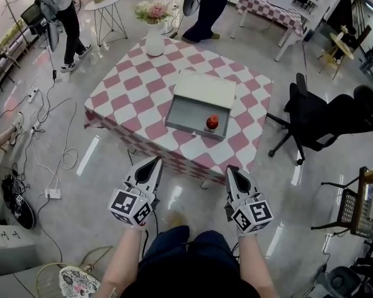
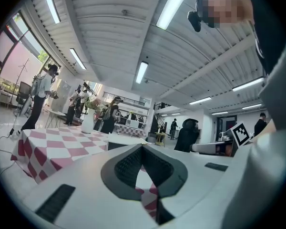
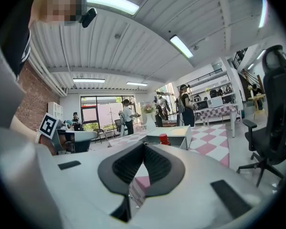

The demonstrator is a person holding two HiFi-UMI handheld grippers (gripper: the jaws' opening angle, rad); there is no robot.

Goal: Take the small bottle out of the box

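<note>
A small red bottle stands upright in the front right corner of an open grey box, whose lid lies back. The box rests on a table with a red-and-white checked cloth. My left gripper and right gripper hover side by side over the floor, short of the table's near edge, both pointing at it with jaws shut and nothing held. In the right gripper view the bottle shows beside the box, beyond the gripper. The left gripper view has its gripper facing the cloth.
A white vase of flowers stands at the table's far corner. A black office chair is to the right of the table. Cables and a power strip lie on the floor at left. People stand beyond the table.
</note>
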